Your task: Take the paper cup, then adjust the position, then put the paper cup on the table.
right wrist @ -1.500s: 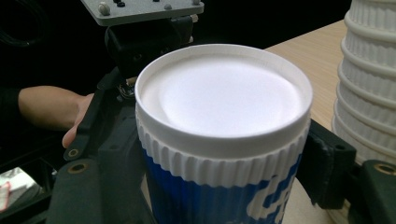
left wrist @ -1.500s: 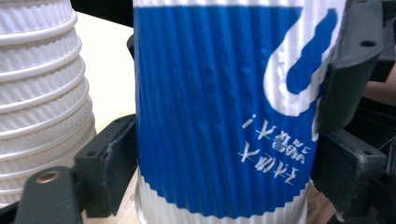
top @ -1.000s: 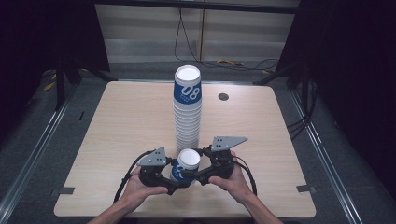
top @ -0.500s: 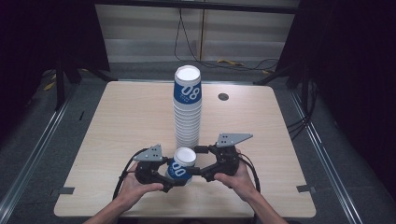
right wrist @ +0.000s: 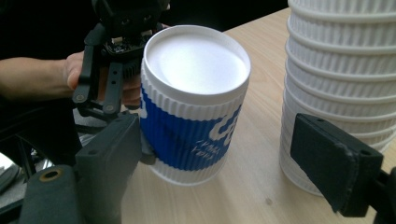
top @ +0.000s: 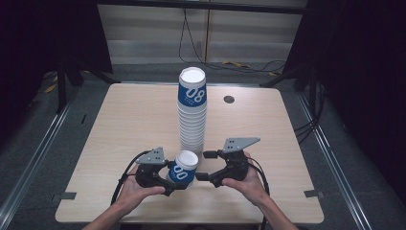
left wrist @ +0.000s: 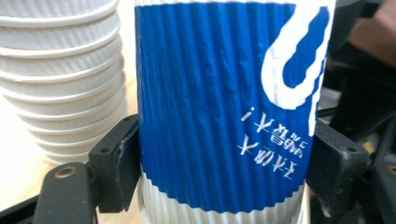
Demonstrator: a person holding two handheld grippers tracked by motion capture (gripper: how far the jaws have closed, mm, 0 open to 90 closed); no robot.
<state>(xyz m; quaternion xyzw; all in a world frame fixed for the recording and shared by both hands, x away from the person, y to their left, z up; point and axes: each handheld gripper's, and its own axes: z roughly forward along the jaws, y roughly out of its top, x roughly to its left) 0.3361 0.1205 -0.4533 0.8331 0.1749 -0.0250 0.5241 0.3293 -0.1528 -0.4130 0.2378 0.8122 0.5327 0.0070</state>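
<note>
The left gripper (top: 168,179) has its fingers (left wrist: 114,163) pinching a single cup (top: 183,167), one pad on each side of its blue ribbed sleeve. In the left gripper view the cup (left wrist: 219,107) sits upside down between them: a large white curved figure runs down the sleeve, and below it two lines of small white script, inverted and too blurred to read. The bare white ribbed band is at the bottom, near the camera.

The right gripper (top: 206,165) has its fingers (right wrist: 336,163) spread wide, apart from the cup; in its own view the cup (right wrist: 194,102) stands between the two pads with its flat white base facing up, touching neither that I can tell.

On the high view the cup sits at 6 o'clock on the desk (top: 119,124), tilted, white end toward 12. Its sleeve shows white digits, seemingly "08".

Just behind it, toward the centre, rises a tall stack (top: 192,115) of inverted white ribbed cups. The top one wears a blue sleeve printed "08", with small writing beneath that is unreadable.

A small dark disc (top: 229,99) lies at 1 o'clock.
</note>
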